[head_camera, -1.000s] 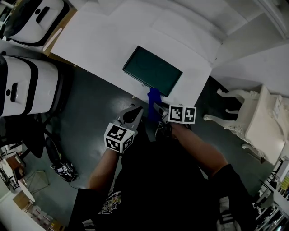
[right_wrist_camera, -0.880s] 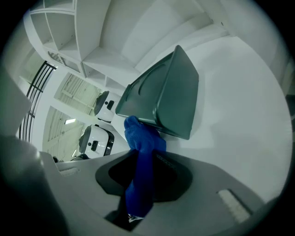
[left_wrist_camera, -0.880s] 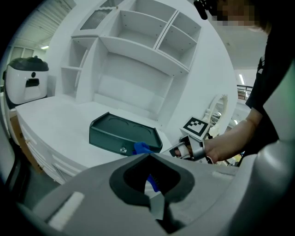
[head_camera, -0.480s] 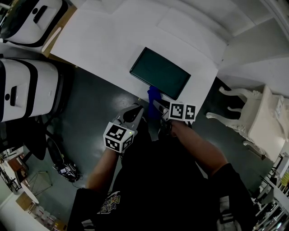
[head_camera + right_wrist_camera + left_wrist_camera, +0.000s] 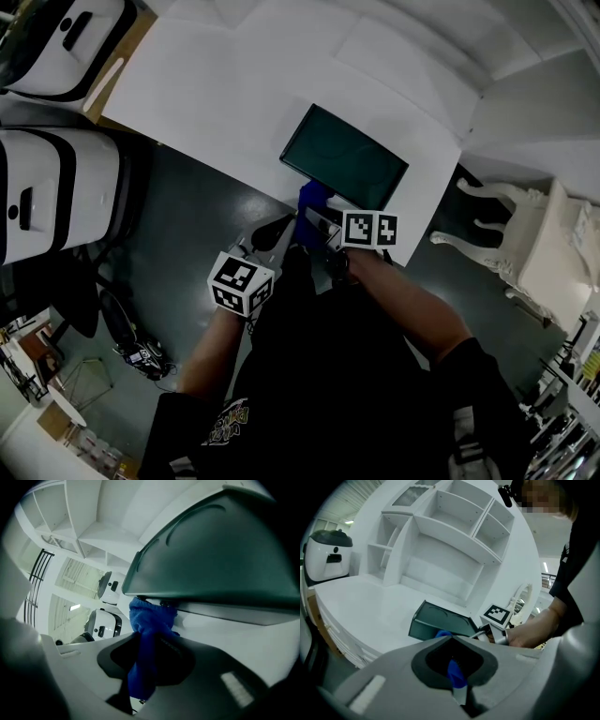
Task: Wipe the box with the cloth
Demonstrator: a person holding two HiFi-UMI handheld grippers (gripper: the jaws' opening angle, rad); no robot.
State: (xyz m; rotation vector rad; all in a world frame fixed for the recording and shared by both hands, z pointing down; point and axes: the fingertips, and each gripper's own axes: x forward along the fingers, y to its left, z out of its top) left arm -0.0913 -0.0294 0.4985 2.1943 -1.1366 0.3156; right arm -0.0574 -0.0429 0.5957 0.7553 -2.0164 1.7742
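Observation:
A dark green flat box [image 5: 344, 157] lies on the white table [image 5: 216, 94], close to its near edge. My right gripper [image 5: 317, 217] is shut on a blue cloth [image 5: 312, 197], whose bunched top presses against the box's near side. In the right gripper view the cloth [image 5: 147, 620] runs up from the right gripper [image 5: 150, 644] to the underside edge of the box [image 5: 220, 550]. My left gripper [image 5: 279, 228] hovers below the table edge, just left of the cloth, shut and holding nothing. The left gripper view shows the box [image 5: 440, 620] and cloth [image 5: 443, 633] beyond the left gripper [image 5: 457, 667].
Two white machines [image 5: 56, 178] [image 5: 66, 37] stand left of the table over the dark floor [image 5: 187, 216]. A white ornate chair [image 5: 525, 244] stands at the right. White shelves [image 5: 454, 536] rise behind the table. The person's body fills the lower part of the head view.
My right gripper has pushed forward, bringing the cloth up against the box's near side. The left gripper has followed slightly forward. The head camera has shifted.

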